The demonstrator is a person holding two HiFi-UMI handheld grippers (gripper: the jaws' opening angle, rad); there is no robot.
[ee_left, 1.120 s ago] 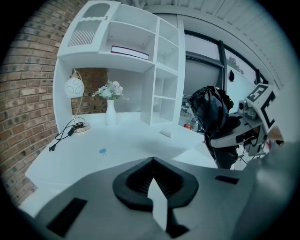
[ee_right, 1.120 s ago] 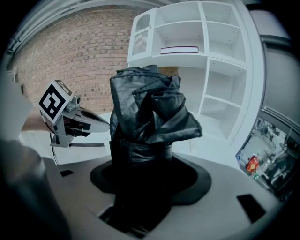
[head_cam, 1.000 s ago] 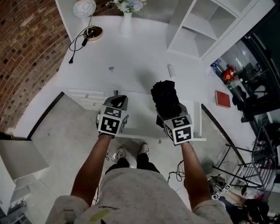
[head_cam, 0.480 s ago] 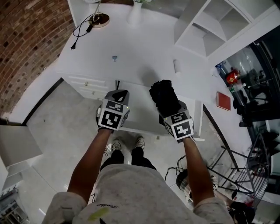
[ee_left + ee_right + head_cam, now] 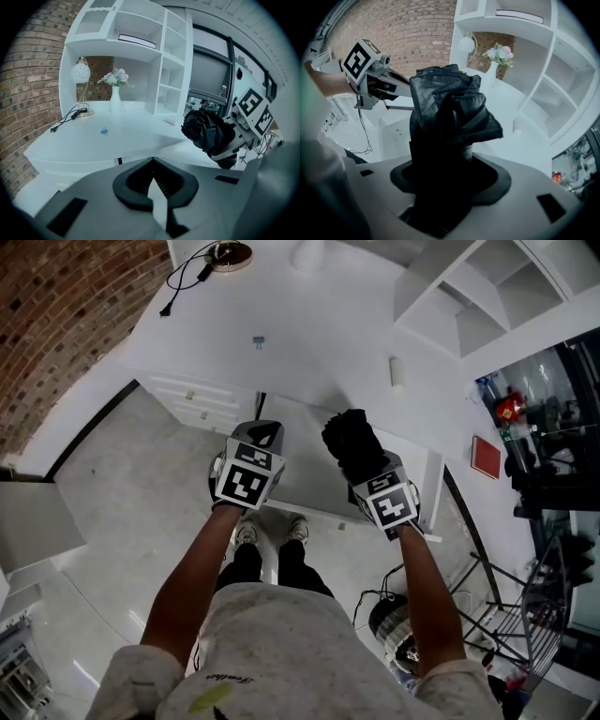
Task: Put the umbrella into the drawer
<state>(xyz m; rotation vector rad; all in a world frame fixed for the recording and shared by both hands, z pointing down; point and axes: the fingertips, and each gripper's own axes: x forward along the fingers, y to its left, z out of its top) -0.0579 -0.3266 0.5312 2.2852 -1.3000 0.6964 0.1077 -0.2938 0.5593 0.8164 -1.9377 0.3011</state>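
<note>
A black folded umbrella (image 5: 351, 439) sticks up out of my right gripper (image 5: 367, 471), which is shut on its lower end. It hangs over the right half of the open white drawer (image 5: 307, 463) pulled out from under the desk (image 5: 309, 334). In the right gripper view the umbrella (image 5: 449, 105) fills the jaws and hides the pads. My left gripper (image 5: 264, 435) is shut and holds nothing, over the drawer's left end. From the left gripper view the umbrella (image 5: 206, 131) appears at the right, beyond my left gripper (image 5: 153, 188).
On the desk lie a lamp base with its cable (image 5: 225, 251), a small blue clip (image 5: 259, 340), a white cylinder (image 5: 397, 371) and a red book (image 5: 485, 457). A white shelf unit (image 5: 487, 287) stands at the back right. Small drawers (image 5: 202, 401) sit left; the person's feet (image 5: 272, 535) are below.
The desk has slid up in the head view. Both grippers keep nearly the same stance over the drawer, a little nearer its front. The umbrella stays gripped.
</note>
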